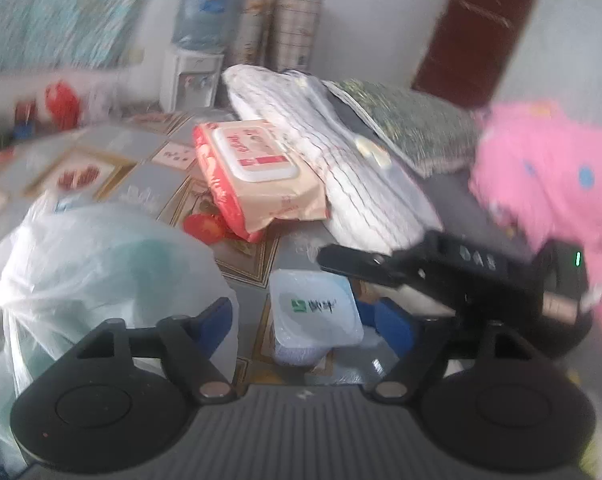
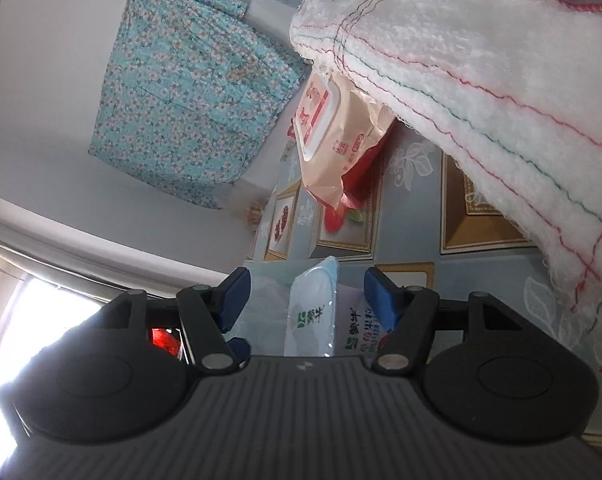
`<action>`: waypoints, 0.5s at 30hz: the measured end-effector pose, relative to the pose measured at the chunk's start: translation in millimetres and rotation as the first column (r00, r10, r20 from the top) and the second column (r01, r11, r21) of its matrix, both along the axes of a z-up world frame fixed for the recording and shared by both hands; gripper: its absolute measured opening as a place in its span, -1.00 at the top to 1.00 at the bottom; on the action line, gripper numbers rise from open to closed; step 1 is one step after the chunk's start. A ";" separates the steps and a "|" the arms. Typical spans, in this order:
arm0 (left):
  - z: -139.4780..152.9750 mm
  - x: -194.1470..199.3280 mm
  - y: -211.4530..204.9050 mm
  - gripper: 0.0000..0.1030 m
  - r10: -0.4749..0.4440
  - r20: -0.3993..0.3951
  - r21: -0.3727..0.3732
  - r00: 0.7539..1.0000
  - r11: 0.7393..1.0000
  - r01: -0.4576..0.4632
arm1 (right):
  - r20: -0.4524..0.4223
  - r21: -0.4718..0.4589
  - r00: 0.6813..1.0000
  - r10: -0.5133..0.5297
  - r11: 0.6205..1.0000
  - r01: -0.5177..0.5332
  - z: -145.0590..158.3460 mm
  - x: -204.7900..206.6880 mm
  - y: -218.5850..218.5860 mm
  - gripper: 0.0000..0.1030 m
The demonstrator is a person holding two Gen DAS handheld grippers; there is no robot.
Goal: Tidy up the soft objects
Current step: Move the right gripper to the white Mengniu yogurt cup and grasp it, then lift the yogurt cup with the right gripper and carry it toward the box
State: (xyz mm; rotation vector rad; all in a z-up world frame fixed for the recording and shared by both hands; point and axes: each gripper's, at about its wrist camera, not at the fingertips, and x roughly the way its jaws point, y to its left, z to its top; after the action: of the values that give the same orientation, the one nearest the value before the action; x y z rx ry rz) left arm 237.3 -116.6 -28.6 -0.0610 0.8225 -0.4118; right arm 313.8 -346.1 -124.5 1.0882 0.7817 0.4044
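The white towel [image 2: 481, 92] is showing a fluffy, rough cloth pile with thin coloured threads running through it. The wipes pack [image 1: 257, 176] is gleaming as soft glossy plastic film under a smooth hard lid. The clear bag [image 1: 81, 264] is looking thin, crinkled and shiny. The yogurt cup [image 1: 315, 316] is wearing a smooth foil-like lid. The counter [image 2: 453, 292] is shining faintly like printed oilcloth. The right claw [image 2: 307, 296] is looking matt black plastic, with blue pads [image 2: 381, 296] and small metal pins.
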 end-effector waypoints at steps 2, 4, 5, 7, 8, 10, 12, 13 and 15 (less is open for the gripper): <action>-3.5 -5.0 -14.9 -0.57 -0.034 0.029 0.082 0.999 0.996 0.031 | 0.002 -0.022 1.000 -0.003 1.000 0.003 0.1 -0.9 1.6 -0.20; -9.8 -7.0 -29.6 -0.57 -0.072 0.032 0.149 0.997 0.987 0.066 | 0.006 -0.038 1.000 0.002 0.999 -0.002 0.2 -0.7 2.6 -0.15; -13.0 -6.9 -34.1 -0.57 -0.083 0.028 0.166 0.996 0.983 0.077 | 0.006 -0.045 1.000 0.003 0.999 -0.003 0.4 0.1 3.0 -0.08; -19.2 -5.4 -41.4 -0.57 -0.088 0.028 0.191 0.996 0.978 0.081 | 0.010 -0.059 1.000 0.008 0.998 -0.007 1.1 1.6 3.7 -0.02; -22.0 -3.8 -44.7 -0.57 -0.085 0.032 0.207 0.996 0.975 0.076 | 0.012 -0.067 1.000 0.010 0.998 -0.009 1.6 2.5 3.9 0.02; -26.9 -0.2 -49.3 -0.56 -0.074 0.041 0.236 0.996 0.970 0.063 | 0.010 -0.084 1.000 0.016 0.996 -0.015 1.8 5.0 4.8 0.07; -32.1 4.1 -51.7 -0.54 -0.068 0.036 0.255 0.997 0.965 0.056 | 0.006 -0.091 1.000 0.019 0.996 -0.019 0.6 7.2 5.2 0.12; -33.8 5.2 -51.9 -0.54 -0.066 0.035 0.260 0.997 0.964 0.055 | 0.004 -0.093 1.000 0.021 0.995 -0.021 -0.2 8.5 5.2 0.13; -37.1 8.7 -53.0 -0.52 -0.059 0.034 0.268 0.998 0.962 0.048 | 0.002 -0.100 1.000 0.025 0.995 -0.025 -1.5 9.8 5.4 0.21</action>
State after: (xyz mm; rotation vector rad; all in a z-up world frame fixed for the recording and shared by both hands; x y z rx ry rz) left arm 246.0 -169.6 -65.7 0.2206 0.8338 -0.3488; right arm 323.6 -340.7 -126.0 0.9849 0.8051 0.3839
